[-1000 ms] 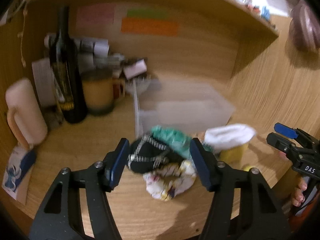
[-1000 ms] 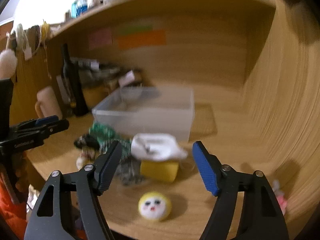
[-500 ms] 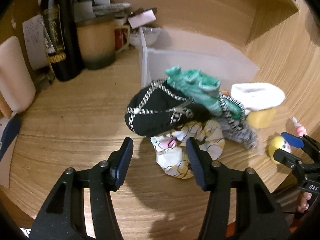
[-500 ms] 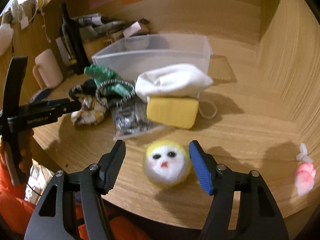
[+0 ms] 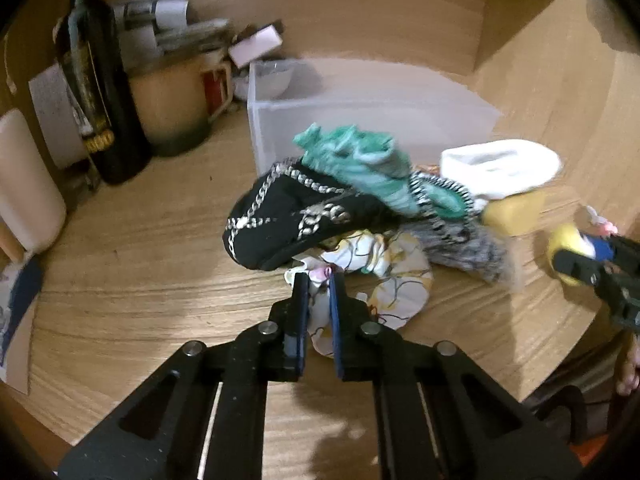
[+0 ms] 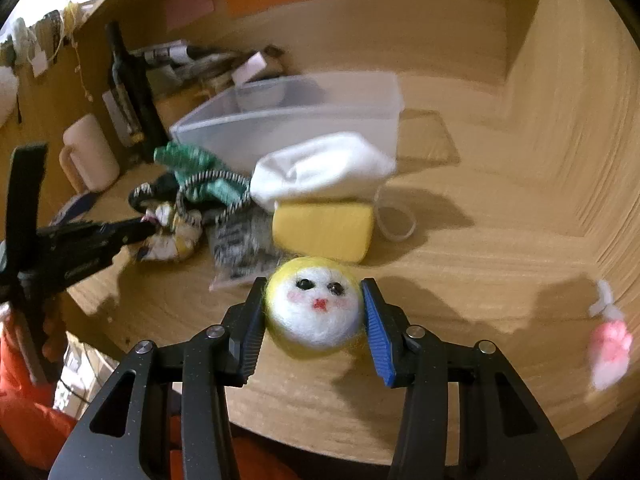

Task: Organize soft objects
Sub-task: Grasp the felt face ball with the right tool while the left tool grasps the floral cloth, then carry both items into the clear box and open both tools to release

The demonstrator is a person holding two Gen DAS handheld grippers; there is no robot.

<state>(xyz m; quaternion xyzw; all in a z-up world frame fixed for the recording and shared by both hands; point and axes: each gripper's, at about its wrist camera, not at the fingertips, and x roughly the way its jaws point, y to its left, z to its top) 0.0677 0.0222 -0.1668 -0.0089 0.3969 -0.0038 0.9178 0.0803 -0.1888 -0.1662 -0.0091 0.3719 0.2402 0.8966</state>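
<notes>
Both grippers engaged near the desk's front edge.
Left gripper (image 5: 319, 280) clamped on floral cloth (image 5: 384, 280); right gripper (image 6: 314, 312) closing around felt ball (image 6: 316, 306), pads touching it.

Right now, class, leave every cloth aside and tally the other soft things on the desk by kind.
Yellow sponge: 1
Felt ball with a face: 1
Small pink soft toy: 1
Total: 3
</notes>
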